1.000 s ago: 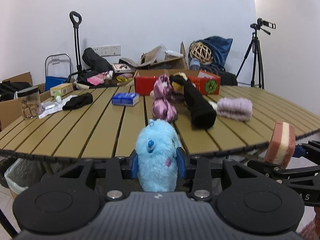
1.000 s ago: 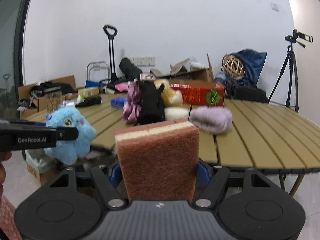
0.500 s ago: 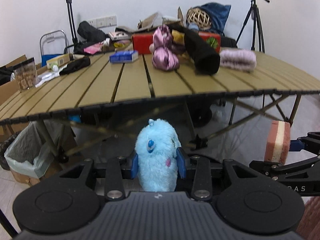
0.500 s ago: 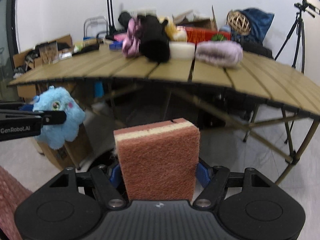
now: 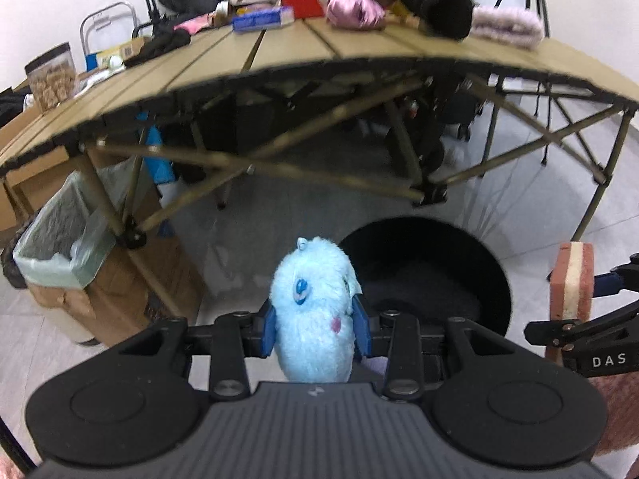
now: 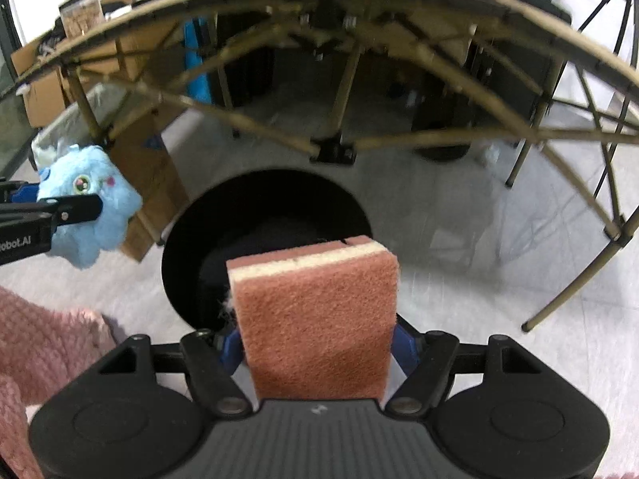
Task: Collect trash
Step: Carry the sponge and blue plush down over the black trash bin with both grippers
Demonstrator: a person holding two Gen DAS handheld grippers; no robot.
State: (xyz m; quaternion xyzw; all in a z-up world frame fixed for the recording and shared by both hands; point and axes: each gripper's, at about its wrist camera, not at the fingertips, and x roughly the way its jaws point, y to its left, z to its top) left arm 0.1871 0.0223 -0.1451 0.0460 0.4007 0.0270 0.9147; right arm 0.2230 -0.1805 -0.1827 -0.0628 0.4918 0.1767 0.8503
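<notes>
The left gripper point(image 5: 315, 329) is clenching a blue plush toy point(image 5: 313, 315) and the right gripper point(image 6: 317, 343) a pink sponge point(image 6: 315, 319), both hanging over the black bin point(image 6: 179, 247).

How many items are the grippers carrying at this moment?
2. The blue plush toy sits clamped in the left gripper, and the sponge in the right gripper, both above the black bin on the floor.

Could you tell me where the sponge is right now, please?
The sponge is clamped in the right tongs, low centre in the right wrist view, just above the black bin on the floor.
</notes>
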